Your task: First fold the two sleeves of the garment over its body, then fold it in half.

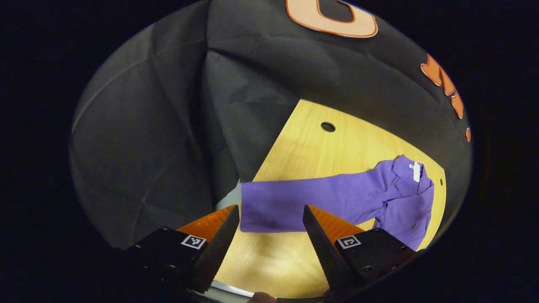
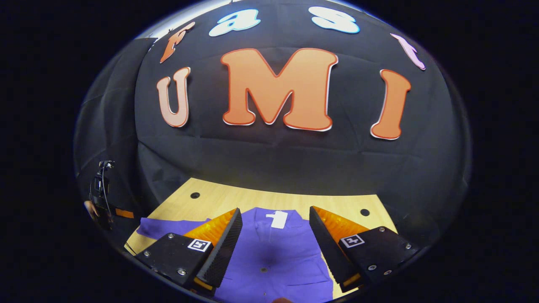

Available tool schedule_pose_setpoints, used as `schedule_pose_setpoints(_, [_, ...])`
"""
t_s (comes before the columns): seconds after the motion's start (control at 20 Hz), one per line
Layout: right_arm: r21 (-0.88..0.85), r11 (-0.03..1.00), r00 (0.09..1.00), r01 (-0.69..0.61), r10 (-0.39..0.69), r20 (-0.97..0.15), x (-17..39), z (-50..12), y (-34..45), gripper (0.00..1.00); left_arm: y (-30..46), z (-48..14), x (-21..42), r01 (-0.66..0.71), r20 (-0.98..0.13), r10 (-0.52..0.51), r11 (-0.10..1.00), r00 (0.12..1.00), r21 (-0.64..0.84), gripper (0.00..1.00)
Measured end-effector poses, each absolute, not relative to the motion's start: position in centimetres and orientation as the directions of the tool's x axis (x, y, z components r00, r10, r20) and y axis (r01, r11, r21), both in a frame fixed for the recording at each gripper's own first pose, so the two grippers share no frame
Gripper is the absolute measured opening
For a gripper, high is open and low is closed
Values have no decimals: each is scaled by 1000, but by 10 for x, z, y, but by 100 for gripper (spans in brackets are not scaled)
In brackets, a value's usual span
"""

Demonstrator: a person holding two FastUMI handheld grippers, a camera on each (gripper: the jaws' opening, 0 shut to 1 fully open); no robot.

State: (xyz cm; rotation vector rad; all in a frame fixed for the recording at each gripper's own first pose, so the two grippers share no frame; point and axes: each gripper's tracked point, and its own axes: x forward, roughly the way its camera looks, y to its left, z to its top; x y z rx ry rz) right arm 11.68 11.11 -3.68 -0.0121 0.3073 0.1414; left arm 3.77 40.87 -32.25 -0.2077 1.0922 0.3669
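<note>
A purple long-sleeved garment (image 1: 396, 198) lies flat on the wooden table (image 1: 320, 147), with a white tag at its collar (image 1: 416, 171). One sleeve (image 1: 294, 204) stretches straight out toward my left gripper (image 1: 271, 216), which hovers open just above the cuff end, nothing between its fingers. In the right gripper view the garment's body (image 2: 273, 252) lies under my right gripper (image 2: 276, 219), which is open above the collar area with the white tag (image 2: 278, 219) between the fingertips. The outstretched sleeve (image 2: 168, 227) runs off to the left there. The other gripper and a hand (image 2: 99, 202) show at the far left.
The table (image 2: 236, 198) has small round holes (image 1: 327, 126) near its far edge (image 2: 364, 212). Black cloth walls close in behind the table on both sides. The table's left edge lies close to the sleeve's cuff.
</note>
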Motion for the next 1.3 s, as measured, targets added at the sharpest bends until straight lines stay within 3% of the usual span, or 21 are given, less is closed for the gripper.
schedule_pose_setpoints(0.5, [-36,999,956,-32,20,-294,75,-39,66,95,414,-416,35,-397,-989,8,916,148,-52,99])
schedule_pose_setpoints(0.95, [-40,996,924,83,-92,-371,46,-68,27,95,426,-462,40,-406,-997,-43,911,69,-67,96])
schedule_pose_setpoints(1.1, [-56,995,915,82,-98,-391,45,-73,27,96,430,-463,39,-396,-999,-13,918,44,-30,96])
schedule_pose_setpoints(1.2, [-75,995,914,70,-94,-394,43,-74,26,96,434,-465,38,-392,-1000,17,920,18,8,91])
schedule_pose_setpoints(1.25, [-80,995,915,63,-89,-394,43,-74,26,96,433,-466,37,-386,-1000,16,922,21,7,80])
schedule_pose_setpoints(1.3, [-81,995,915,57,-84,-394,42,-73,25,96,430,-466,40,-377,-1000,13,926,25,3,80])
